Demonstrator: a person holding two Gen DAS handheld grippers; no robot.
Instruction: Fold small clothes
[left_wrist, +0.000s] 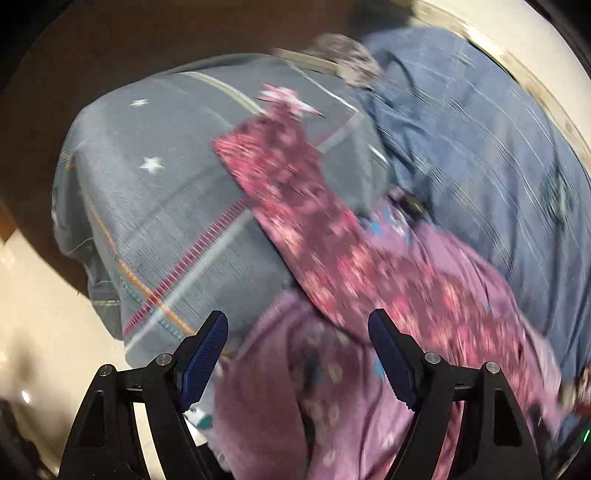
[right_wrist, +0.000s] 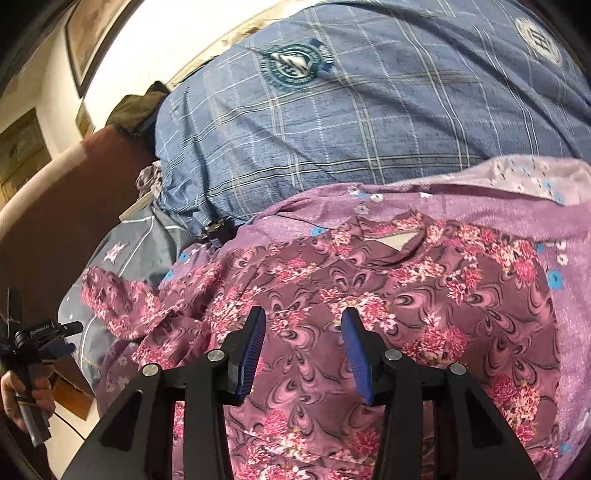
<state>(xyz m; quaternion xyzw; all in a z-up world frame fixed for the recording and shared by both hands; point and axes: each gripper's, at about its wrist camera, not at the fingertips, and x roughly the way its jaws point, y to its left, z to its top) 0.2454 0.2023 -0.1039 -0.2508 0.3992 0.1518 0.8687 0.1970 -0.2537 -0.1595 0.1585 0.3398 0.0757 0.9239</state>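
Observation:
A small maroon garment with pink flowers (right_wrist: 369, 295) lies spread on a lilac cloth with small blue and white flowers (right_wrist: 565, 295), its neckline facing away from me. One sleeve trails off to the left. My right gripper (right_wrist: 303, 314) hovers over the garment's middle, open, with nothing between its pads. In the blurred left wrist view the garment (left_wrist: 314, 229) runs diagonally over the lilac cloth (left_wrist: 332, 387). My left gripper (left_wrist: 297, 317) stands wide open above that cloth's edge, empty. It also shows at the far left of the right wrist view as the left gripper (right_wrist: 48, 332), held in a hand (right_wrist: 14, 398).
A blue plaid quilt (right_wrist: 351, 110) with round emblems is bunched behind the garment. A grey sheet with white stars (left_wrist: 155, 192) covers the bed's left corner and drops to a pale floor (left_wrist: 44, 314). A brown headboard (right_wrist: 55, 221) and framed pictures (right_wrist: 92, 37) lie to the left.

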